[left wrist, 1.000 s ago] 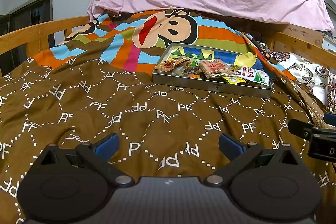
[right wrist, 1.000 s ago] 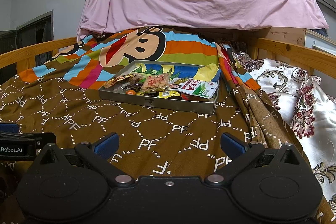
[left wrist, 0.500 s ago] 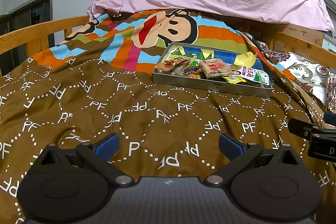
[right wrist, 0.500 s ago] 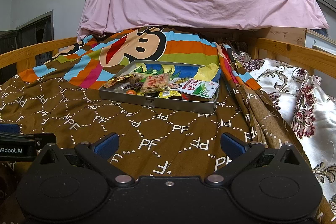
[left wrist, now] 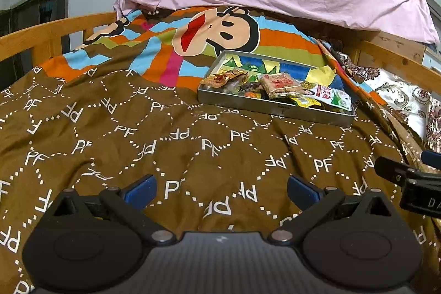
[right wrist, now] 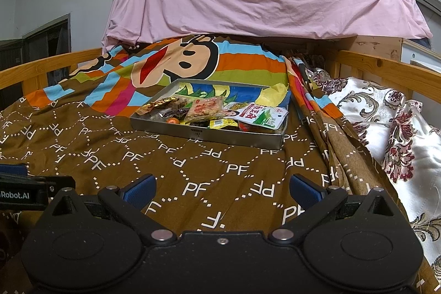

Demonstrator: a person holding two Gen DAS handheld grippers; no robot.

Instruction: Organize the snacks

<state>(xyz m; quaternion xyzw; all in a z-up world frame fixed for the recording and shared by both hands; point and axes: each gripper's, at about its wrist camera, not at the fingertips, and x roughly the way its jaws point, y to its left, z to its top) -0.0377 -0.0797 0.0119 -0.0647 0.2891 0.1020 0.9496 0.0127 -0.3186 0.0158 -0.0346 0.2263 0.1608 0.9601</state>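
Both the left gripper [left wrist: 222,190] and right gripper [right wrist: 222,190] are wide and empty; the snack tray [right wrist: 204,132] lies far ahead, nearer the right one.

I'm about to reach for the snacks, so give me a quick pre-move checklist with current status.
1. Left gripper open, empty: ok.
2. Right gripper open, empty: ok.
3. Metal tray resting flat on the brown quilt: ok.
4. Snack packets inside tray, white-green packet overhanging its right rim: not ok.
5. Quilt between grippers and tray free of obstacles: ok.
6. Items under the top packets: cannot tell.
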